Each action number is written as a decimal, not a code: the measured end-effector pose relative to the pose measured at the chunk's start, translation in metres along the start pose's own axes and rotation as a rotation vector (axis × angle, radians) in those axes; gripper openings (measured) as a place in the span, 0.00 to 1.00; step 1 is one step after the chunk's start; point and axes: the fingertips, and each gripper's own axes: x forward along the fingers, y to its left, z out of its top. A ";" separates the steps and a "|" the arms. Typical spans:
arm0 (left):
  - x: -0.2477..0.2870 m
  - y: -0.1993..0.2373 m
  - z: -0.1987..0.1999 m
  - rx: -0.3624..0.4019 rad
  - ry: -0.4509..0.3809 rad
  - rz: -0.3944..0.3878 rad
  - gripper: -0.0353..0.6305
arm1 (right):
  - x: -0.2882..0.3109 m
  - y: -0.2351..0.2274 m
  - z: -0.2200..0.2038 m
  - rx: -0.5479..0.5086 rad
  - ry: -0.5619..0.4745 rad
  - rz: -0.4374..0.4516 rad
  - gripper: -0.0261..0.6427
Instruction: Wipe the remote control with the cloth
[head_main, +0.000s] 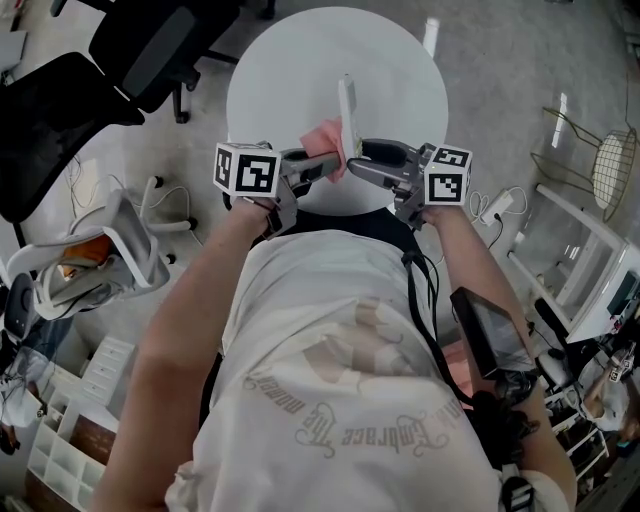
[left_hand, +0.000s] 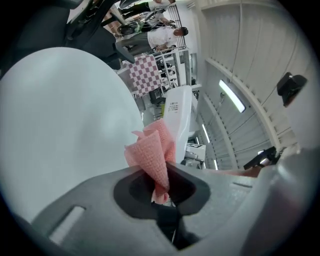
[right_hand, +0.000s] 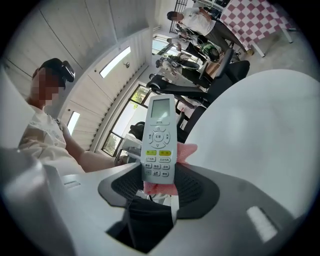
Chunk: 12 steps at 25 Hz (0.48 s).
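- Fingers (right_hand: 120, 187) of the right gripper (right_hand: 159, 186) are clamped on the lower end of the remote control (right_hand: 158, 137). It stands up out of them with its screen and buttons facing that gripper's camera.
- The left gripper (left_hand: 160, 187) has its fingers (left_hand: 125, 192) closed on the pink cloth (left_hand: 152, 152), which sticks up from them in a bunched, folded peak.
- In the head view the two grippers point toward each other in front of the person's chest, the left gripper (head_main: 325, 165) and the right gripper (head_main: 360, 155) nearly tip to tip.
- The cloth (head_main: 325, 140) lies against the left side of the remote control (head_main: 347, 105). In the right gripper view pink cloth (right_hand: 186, 152) shows behind and below the remote's lower part, touching it.
- The remote is held in the air above the near edge of the round white tabletop (head_main: 300, 60), seen edge-on from above and reaching away from the person.
- A black office chair (head_main: 130, 50) stands on the floor left of the tabletop, and a wire stool (head_main: 610, 170) stands well off to the right.
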 end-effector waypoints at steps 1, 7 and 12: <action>0.001 0.003 -0.005 -0.005 0.017 0.010 0.11 | 0.000 -0.003 -0.001 0.009 -0.007 -0.008 0.36; 0.020 0.018 -0.036 -0.028 0.163 0.067 0.11 | -0.010 -0.030 -0.006 0.096 -0.064 -0.093 0.36; 0.029 0.015 -0.049 -0.036 0.190 0.064 0.11 | -0.024 -0.067 -0.009 0.138 -0.085 -0.254 0.36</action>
